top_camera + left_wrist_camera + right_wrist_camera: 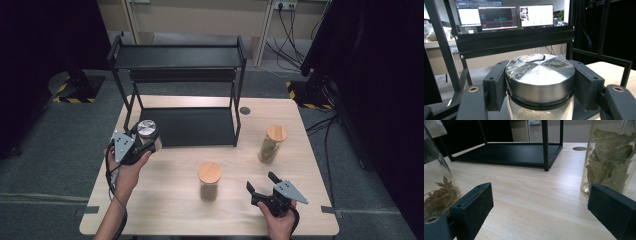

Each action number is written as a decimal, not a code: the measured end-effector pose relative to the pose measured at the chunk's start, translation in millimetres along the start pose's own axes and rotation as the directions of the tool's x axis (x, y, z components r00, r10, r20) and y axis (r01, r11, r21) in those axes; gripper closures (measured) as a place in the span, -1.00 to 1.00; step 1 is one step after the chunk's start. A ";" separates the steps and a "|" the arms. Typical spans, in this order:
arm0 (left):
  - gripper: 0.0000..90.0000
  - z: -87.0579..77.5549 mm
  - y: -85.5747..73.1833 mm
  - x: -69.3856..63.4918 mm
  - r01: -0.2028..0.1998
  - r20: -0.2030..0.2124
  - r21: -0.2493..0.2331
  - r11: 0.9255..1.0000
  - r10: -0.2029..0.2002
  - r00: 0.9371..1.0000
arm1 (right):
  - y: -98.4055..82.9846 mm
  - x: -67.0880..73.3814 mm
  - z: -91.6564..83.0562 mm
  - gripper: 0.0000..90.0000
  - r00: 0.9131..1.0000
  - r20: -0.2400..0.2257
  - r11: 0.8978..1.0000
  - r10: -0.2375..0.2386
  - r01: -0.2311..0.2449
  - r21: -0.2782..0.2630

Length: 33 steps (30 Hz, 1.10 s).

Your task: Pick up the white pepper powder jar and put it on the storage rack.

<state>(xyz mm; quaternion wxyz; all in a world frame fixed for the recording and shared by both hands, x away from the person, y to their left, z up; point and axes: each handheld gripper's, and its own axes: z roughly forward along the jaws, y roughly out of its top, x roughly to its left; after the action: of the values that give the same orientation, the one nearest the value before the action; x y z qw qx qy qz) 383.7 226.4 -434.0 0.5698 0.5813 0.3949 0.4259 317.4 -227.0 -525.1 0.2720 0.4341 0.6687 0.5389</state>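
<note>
My left gripper point(142, 139) is shut on a glass jar with a shiny metal lid point(147, 129), held above the table's left side just in front of the black shelf rack point(180, 57). In the left gripper view both pads press the metal lid point(540, 75) from either side, and pale powder shows in the glass below. My right gripper point(262, 182) rests near the front right of the table, jaws open with nothing between them. In the right gripper view my right gripper point(541, 206) has a jar of brown spice point(436, 185) at its left and a jar of bay leaves point(611, 157) at its right.
The rack's lower tray point(192, 126) lies flat on the light wooden table point(165, 200). A wooden-lidded spice jar point(209, 180) stands centre front, and a wooden-lidded leaf jar point(272, 143) stands to the right. Monitors point(499, 15) show behind the rack.
</note>
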 end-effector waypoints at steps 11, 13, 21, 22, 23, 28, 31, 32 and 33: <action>-0.22 9.7 4.4 2.3 -0.002 -0.010 0.004 1.000 0.002 1.000 | -0.1 0.0 -0.1 -0.85 1.000 -0.002 1.000 0.002 -0.002 -0.001; -0.22 12.0 5.4 3.1 -0.002 -0.013 0.003 1.000 0.002 1.000 | -0.1 -0.1 -0.2 -0.85 1.000 -0.001 1.000 0.002 -0.002 -0.001; -0.22 21.0 7.5 7.1 0.005 -0.028 0.009 1.000 -0.005 1.000 | -0.1 0.4 -0.2 -0.85 1.000 -0.001 1.000 0.001 -0.001 -0.001; -0.22 22.0 7.9 7.7 0.005 -0.029 0.010 1.000 -0.005 1.000 | -0.1 0.5 -0.2 -0.85 1.000 -0.001 1.000 0.001 -0.001 -0.001; -0.22 23.1 8.2 8.3 0.007 -0.031 0.009 1.000 -0.007 1.000 | -0.1 0.5 -0.2 -0.85 1.000 -0.001 1.000 0.000 0.000 -0.001; -0.22 29.6 8.3 10.9 0.008 -0.038 0.016 1.000 -0.007 0.999 | -0.1 0.4 -0.2 -0.85 1.000 -0.003 1.000 0.001 -0.001 -0.001; -0.22 34.4 7.9 12.6 0.009 -0.044 0.018 1.000 -0.008 0.999 | -0.2 0.3 -0.3 -0.85 1.000 -0.004 1.000 0.001 -0.001 -0.002; -0.22 35.8 7.9 13.2 0.009 -0.046 0.019 1.000 -0.009 0.999 | -0.2 0.3 -0.3 -0.85 1.000 -0.004 1.000 0.001 -0.001 -0.002; -0.22 37.3 8.0 13.7 0.010 -0.048 0.019 1.000 -0.009 0.999 | -0.2 0.4 -0.4 -0.85 1.000 -0.004 1.000 0.000 0.000 -0.003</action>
<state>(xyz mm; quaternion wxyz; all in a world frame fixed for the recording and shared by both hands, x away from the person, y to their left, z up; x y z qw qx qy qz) 423.2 226.9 -424.9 0.5566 0.5745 0.4154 0.4332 316.8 -226.9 -525.2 0.2710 0.4327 0.6685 0.5408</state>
